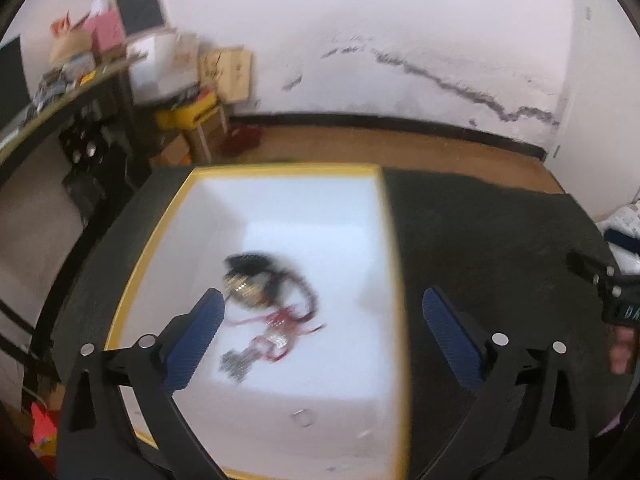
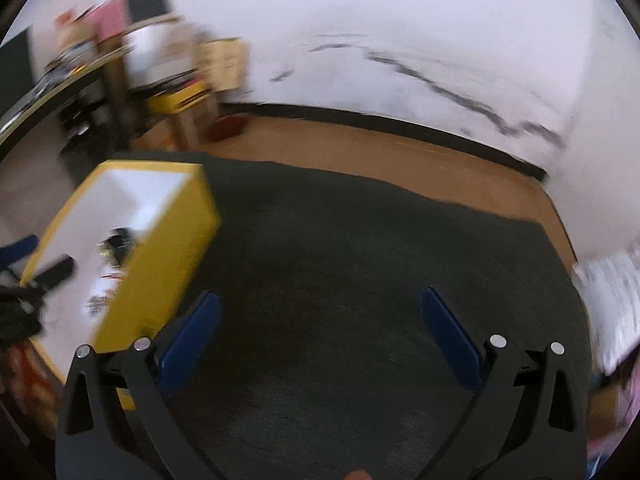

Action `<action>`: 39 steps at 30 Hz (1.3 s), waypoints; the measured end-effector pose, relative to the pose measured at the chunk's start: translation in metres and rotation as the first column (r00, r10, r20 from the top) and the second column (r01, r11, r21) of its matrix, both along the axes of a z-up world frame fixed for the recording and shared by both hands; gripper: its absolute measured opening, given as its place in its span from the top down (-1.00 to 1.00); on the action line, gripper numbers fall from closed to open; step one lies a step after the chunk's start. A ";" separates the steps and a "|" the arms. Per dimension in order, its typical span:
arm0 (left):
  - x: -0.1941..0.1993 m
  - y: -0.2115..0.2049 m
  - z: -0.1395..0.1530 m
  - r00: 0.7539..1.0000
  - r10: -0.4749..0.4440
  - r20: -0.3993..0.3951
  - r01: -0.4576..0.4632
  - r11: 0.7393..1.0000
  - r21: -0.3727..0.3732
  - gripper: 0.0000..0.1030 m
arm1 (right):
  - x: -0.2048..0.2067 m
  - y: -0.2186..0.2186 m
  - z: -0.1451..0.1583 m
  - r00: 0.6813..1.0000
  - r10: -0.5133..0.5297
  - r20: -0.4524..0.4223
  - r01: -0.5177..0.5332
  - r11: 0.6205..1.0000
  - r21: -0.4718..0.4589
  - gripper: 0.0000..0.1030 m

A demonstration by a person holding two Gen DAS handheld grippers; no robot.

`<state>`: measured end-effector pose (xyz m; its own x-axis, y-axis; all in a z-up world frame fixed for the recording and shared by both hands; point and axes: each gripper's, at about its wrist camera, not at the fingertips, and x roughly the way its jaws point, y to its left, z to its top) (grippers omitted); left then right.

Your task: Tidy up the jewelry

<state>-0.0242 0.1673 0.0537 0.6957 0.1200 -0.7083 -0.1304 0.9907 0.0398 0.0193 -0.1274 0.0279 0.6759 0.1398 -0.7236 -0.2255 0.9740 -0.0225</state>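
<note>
Both grippers' fingers stand apart, empty. Left gripper (image 1: 320, 320) hovers over the tangled jewelry (image 1: 268, 304) in the yellow box (image 1: 394, 240); a careless pinch could drag several pieces.

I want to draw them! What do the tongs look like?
Both the left tongs and right tongs match: glossy black Y-shaped plastic arms, flat dark-blue textured pads on the fingers, and round silver bolts at the joints. No cables or sleeves show.
</note>
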 end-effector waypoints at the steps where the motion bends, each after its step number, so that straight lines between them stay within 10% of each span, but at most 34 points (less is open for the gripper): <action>1: 0.002 -0.008 0.002 1.000 -0.008 0.007 0.008 1.000 -0.006 -0.88 | -0.001 -0.013 -0.004 1.000 -0.030 0.003 0.030 1.000 -0.009 -0.89; 13: 0.031 -0.166 -0.024 0.981 -0.195 -0.008 0.195 0.980 -0.029 -0.88 | -0.008 -0.137 -0.051 0.965 -0.250 -0.073 0.251 0.968 0.000 -0.89; 39: 0.055 -0.159 -0.070 0.988 -0.128 -0.083 0.125 0.991 -0.040 -0.88 | 0.018 -0.125 -0.088 0.972 -0.189 -0.138 0.191 0.982 -0.003 -0.89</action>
<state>0.0305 0.0080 -0.0165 0.6404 0.0093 -0.7680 -0.0016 0.9999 0.0108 0.0375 -0.2520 -0.0606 0.5857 0.0263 -0.8101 -0.0366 0.9993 0.0059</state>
